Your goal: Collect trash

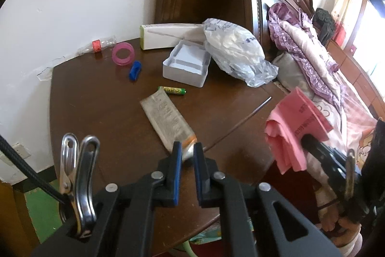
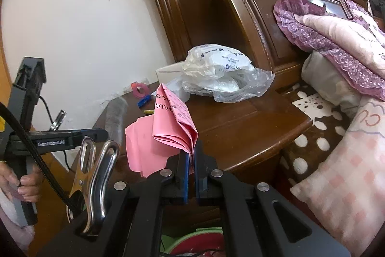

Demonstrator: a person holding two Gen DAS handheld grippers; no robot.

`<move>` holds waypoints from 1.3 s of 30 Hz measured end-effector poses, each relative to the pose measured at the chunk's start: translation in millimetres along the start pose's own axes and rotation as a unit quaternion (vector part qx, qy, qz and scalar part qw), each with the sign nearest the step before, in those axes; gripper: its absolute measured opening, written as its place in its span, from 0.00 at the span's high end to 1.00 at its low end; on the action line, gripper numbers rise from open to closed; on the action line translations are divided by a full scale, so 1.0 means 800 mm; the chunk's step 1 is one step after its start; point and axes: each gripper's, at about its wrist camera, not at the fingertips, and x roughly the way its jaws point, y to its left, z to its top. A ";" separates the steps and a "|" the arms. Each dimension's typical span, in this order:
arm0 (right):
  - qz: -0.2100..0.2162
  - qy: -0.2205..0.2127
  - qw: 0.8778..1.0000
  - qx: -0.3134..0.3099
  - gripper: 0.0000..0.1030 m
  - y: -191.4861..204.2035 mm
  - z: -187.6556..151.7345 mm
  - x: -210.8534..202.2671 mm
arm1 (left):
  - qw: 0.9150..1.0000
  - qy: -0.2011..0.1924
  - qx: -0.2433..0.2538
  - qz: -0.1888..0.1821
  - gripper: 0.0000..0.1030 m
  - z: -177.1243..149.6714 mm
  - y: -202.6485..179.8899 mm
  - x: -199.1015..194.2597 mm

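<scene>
A flat silvery-grey printed wrapper [image 1: 166, 121] stretches away from me over the brown nightstand [image 1: 96, 100]. My left gripper [image 1: 187, 148] is shut on its near, orange-edged end. Whether the far end still touches the wood I cannot tell. My right gripper [image 2: 192, 153] is shut on a folded wad of pink paper [image 2: 173, 122], held above the nightstand's front edge. In the left wrist view the pink paper [image 1: 296, 129] hangs at the right. In the right wrist view the left gripper [image 2: 107, 134] shows at the left with the wrapper [image 2: 116, 117], and a hand [image 2: 26, 184] holds its handle.
On the nightstand lie a green-yellow battery [image 1: 172, 90], a blue clip [image 1: 135, 70], a pink ring [image 1: 123, 54], a white box tray [image 1: 186, 64], a long white box [image 1: 168, 39], a clear bottle [image 1: 102, 45] and a crumpled plastic bag [image 1: 235, 49]. The bed with bedding [image 2: 336, 45] is to the right.
</scene>
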 end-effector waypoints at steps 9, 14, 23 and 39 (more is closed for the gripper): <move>-0.002 0.002 1.000 0.016 0.96 -0.010 -0.012 -0.011 | 1.000 0.008 -0.020 0.005 0.76 0.004 0.006 0.009; 0.003 0.002 1.000 0.027 0.96 -0.021 -0.024 -0.015 | 0.999 0.006 -0.053 0.007 0.55 0.017 0.016 0.016; 0.043 0.004 0.998 0.047 0.96 -0.034 -0.050 -0.005 | 0.992 0.064 -0.047 0.101 0.41 0.046 -0.001 0.078; 0.085 -0.021 0.995 0.056 0.96 -0.044 -0.054 -0.020 | 0.989 0.052 -0.052 0.131 0.63 0.051 -0.014 0.104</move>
